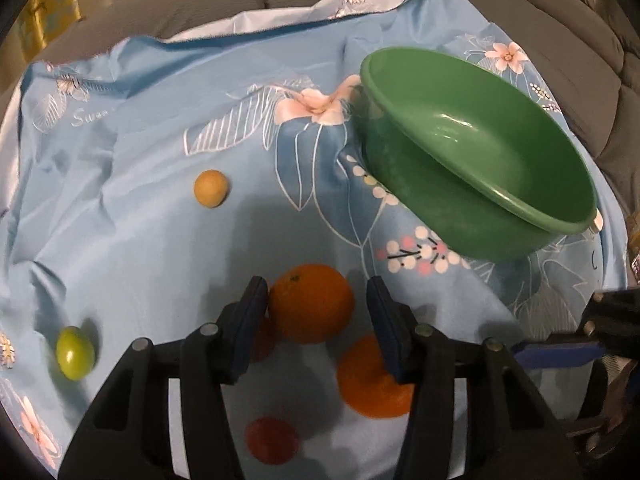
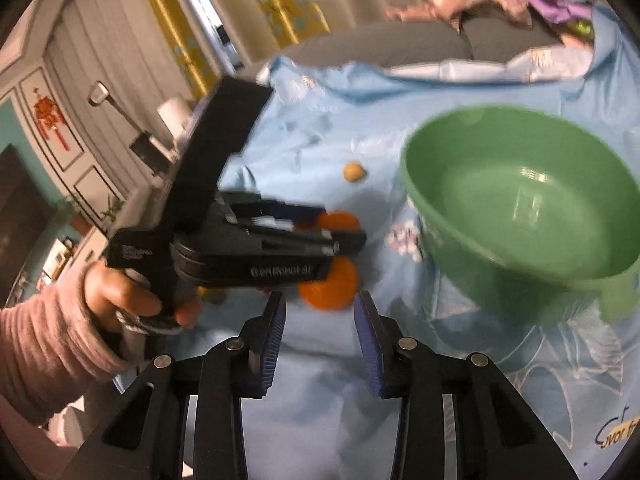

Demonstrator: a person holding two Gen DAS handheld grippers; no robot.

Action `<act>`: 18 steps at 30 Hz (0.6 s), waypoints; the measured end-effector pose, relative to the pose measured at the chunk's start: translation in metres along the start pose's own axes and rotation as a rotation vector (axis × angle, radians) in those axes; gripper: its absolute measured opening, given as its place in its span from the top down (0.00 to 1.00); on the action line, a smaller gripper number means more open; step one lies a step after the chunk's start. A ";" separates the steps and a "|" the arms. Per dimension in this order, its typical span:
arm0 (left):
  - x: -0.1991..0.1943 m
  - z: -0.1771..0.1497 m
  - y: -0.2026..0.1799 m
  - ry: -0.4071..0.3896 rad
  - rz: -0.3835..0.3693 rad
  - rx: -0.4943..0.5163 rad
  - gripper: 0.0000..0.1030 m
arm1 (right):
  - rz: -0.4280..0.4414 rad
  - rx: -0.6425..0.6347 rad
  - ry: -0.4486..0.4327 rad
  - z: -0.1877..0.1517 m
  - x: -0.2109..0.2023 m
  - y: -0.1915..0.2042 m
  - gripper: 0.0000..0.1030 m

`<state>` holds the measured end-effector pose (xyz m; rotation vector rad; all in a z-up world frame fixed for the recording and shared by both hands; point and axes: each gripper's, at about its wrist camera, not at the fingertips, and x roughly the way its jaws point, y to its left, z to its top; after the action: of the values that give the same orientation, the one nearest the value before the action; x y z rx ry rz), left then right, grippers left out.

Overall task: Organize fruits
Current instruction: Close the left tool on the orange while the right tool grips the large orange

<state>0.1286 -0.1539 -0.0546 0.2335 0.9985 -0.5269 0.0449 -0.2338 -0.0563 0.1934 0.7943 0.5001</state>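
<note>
Two round oranges lie low centre on the blue floral sheet; the left hand-held gripper [image 1: 318,300] straddles the upper orange [image 1: 311,303], seemingly not yet clamped. Close squarely on its widest part, then lift toward the green plastic bowl [image 1: 480,200], upper right.

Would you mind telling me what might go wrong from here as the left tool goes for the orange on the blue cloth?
The left tool brackets the orange with a gap on one side; closing off-centre might roll it across the cloth. A second orange and a red fruit lie close beneath and could get nudged. The green bowl sits tilted and may tip when fruit drops in.
</note>
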 end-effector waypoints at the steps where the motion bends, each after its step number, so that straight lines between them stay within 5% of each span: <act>1: 0.005 0.002 0.003 0.014 0.001 0.000 0.50 | 0.004 0.006 0.005 0.000 0.003 0.000 0.62; 4: 0.010 0.004 0.014 0.027 -0.074 -0.055 0.60 | -0.018 0.001 0.013 0.001 0.010 0.002 0.62; 18: -0.023 -0.013 0.050 -0.042 -0.151 -0.197 0.61 | -0.062 -0.060 0.041 0.015 0.044 0.013 0.55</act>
<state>0.1348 -0.0987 -0.0444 -0.0283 1.0247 -0.5638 0.0770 -0.2000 -0.0692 0.1030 0.8213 0.4699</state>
